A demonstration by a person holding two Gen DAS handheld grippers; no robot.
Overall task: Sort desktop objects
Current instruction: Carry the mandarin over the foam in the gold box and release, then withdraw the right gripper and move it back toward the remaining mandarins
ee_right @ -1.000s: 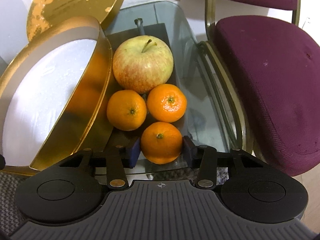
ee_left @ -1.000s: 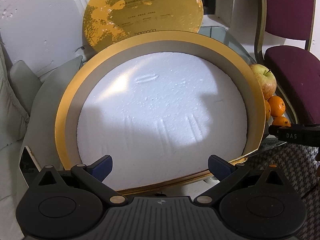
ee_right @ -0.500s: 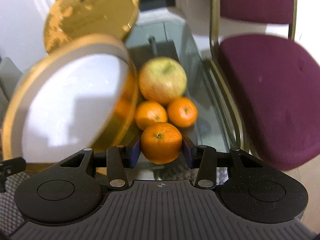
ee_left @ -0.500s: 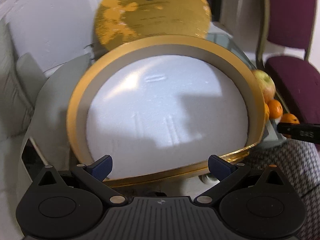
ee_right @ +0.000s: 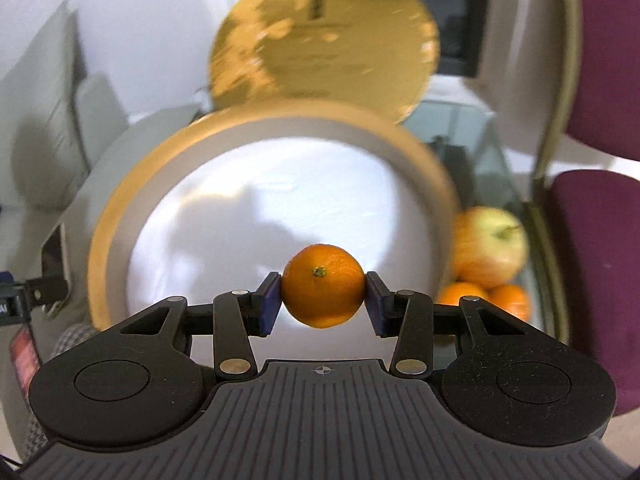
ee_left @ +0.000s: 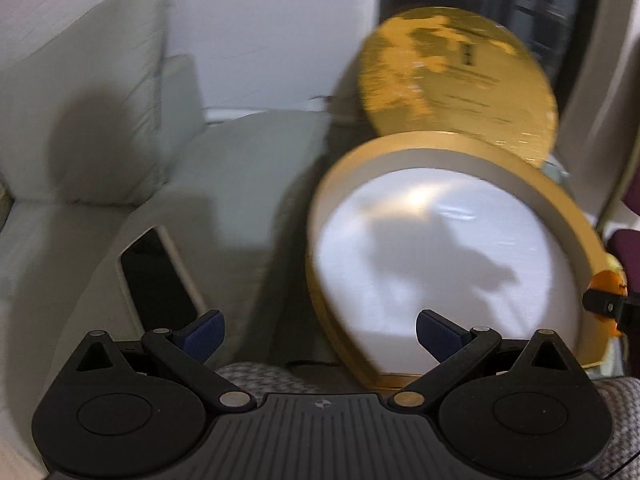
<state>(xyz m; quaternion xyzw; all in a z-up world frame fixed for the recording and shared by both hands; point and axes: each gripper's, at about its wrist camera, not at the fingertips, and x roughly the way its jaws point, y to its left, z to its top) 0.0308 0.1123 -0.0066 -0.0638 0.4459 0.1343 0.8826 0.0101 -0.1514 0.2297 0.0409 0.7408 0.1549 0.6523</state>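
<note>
Mandarin pinched above the round box

Mandarin (ee_right: 322, 285) sits squarely between the two blue pads of the right tongs (ee_right: 322, 300), squeezed from left and right, its stem end facing the camera. It hangs clear of any surface, in front of the white floor of the round gold box (ee_right: 264, 216). From the left wrist view the same fruit shows as an orange sliver at the far right edge, held in the black fingers just beside the box's right rim.

Left tongs (ee_left: 319, 330) are spread wide with nothing between the pads. They hover near the close edge of the round gold box (ee_left: 444, 256), whose left rim lies between the two pads in that view. A dark phone (ee_left: 158, 276) rests on pale upholstery just beyond the left pad.

The box has a gold rim, a grey inner wall and a white foam-like bottom; only shadows lie inside it. Behind it the gold lid (ee_right: 320, 36) stands propped on edge, its printed face blurred.

To the right of the box, on the glass counter (ee_right: 480, 148), an apple (ee_right: 490, 246) sits with two more mandarins (ee_right: 484, 300) touching it on the near side. A maroon chair (ee_right: 596, 232) stands at the far right, beside the counter.
</note>
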